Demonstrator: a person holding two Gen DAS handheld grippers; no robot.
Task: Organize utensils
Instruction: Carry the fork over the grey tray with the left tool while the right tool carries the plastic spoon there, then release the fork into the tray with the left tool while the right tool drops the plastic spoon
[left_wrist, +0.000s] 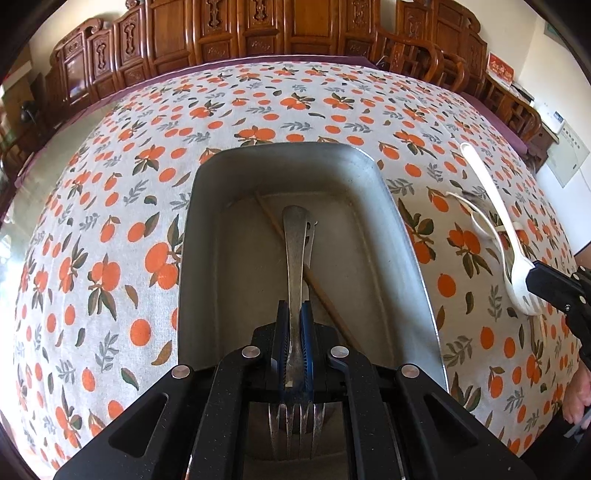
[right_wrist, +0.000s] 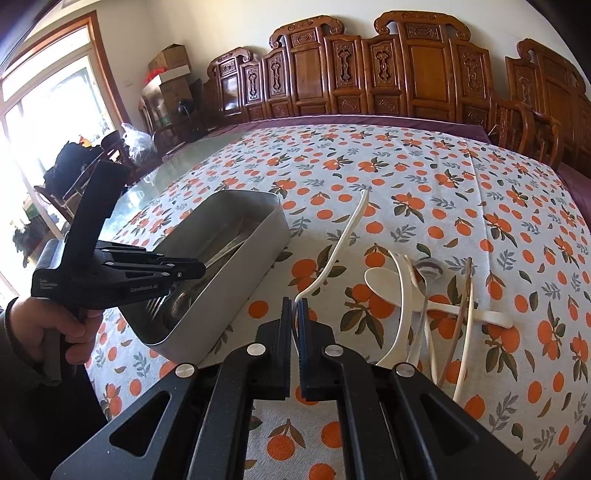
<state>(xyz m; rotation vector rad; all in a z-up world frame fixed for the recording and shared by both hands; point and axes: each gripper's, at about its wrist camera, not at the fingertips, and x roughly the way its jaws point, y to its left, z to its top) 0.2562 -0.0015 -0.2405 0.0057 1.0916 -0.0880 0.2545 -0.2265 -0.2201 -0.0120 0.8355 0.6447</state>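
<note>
My left gripper (left_wrist: 295, 306) is shut on a metal fork (left_wrist: 295, 251), its tines toward the camera and its handle pointing out over the metal tray (left_wrist: 192, 258). A wooden chopstick (left_wrist: 273, 225) lies slantwise on the tray floor under the fork. In the right wrist view the left gripper (right_wrist: 201, 269) hangs over the tray (right_wrist: 236, 280), held by a person's hand (right_wrist: 70, 325). My right gripper (right_wrist: 294, 302) is shut on the bowl end of a white plastic spoon (right_wrist: 343, 236), which hangs above the cloth just right of the tray. The same spoon (left_wrist: 487, 192) shows at the right of the left wrist view.
A loose pile of white plastic utensils (right_wrist: 402, 295) with a thin wooden stick (right_wrist: 467, 291) lies on the orange-patterned tablecloth (right_wrist: 424, 177) right of the tray. Carved wooden chairs (right_wrist: 406, 74) line the far edge of the table. Bare glass tabletop (right_wrist: 177, 166) shows at the far left.
</note>
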